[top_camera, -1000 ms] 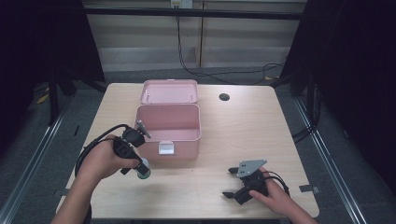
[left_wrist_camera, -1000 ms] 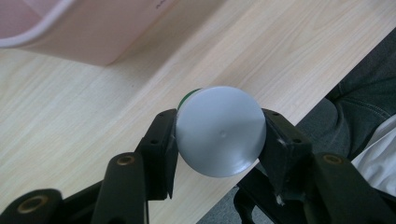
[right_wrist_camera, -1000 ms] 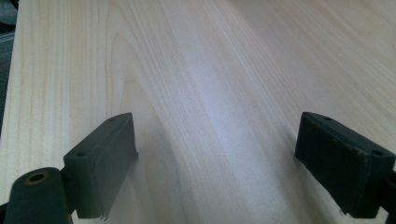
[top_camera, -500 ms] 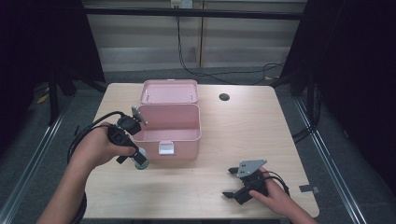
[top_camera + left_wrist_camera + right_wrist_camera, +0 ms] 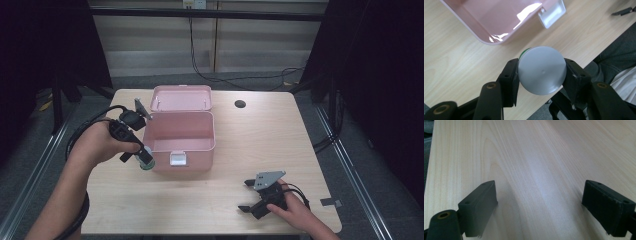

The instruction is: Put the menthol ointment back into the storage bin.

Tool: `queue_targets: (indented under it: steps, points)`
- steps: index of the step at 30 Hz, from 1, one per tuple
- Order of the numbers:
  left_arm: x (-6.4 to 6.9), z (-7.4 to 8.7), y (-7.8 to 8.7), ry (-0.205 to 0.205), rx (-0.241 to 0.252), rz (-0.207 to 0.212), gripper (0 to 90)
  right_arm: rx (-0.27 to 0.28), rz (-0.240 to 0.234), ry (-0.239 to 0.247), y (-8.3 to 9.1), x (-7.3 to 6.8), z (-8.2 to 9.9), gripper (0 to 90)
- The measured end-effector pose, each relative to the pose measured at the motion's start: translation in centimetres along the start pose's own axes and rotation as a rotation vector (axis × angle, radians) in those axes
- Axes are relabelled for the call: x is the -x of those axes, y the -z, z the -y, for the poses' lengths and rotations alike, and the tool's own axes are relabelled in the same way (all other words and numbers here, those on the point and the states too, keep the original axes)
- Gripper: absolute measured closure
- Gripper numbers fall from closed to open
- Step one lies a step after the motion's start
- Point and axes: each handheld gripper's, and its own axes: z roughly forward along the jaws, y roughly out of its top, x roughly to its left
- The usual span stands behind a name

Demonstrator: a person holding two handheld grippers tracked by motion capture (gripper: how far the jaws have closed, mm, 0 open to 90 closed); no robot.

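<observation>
An open pink box stands mid-table, its lid tipped back and its white latch facing me. My left gripper hangs just off the box's front left corner, shut on a small round container with a green side. In the left gripper view both pads press on the container's grey round end, held above the table beside the box's wall. My right gripper rests at the table's front right, open, with bare wood between its fingers.
A dark round hole lies in the tabletop behind and right of the box. The left gripper's cable loops off the table's left side. Dark floor and metal rails surround the table.
My left hand has lifted the container off the table and carried it a little up and back along the box's left front corner. The right hand has stayed put.
</observation>
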Motion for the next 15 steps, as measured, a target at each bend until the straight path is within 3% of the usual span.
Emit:
queue_targets:
  steps: [15]
  points:
    - [-0.6, -2.8, 1.6, 0.02, 0.034, -0.03, 50.1, 0.0, 0.0, 0.0, 0.0, 0.0, 0.0, 11.8]
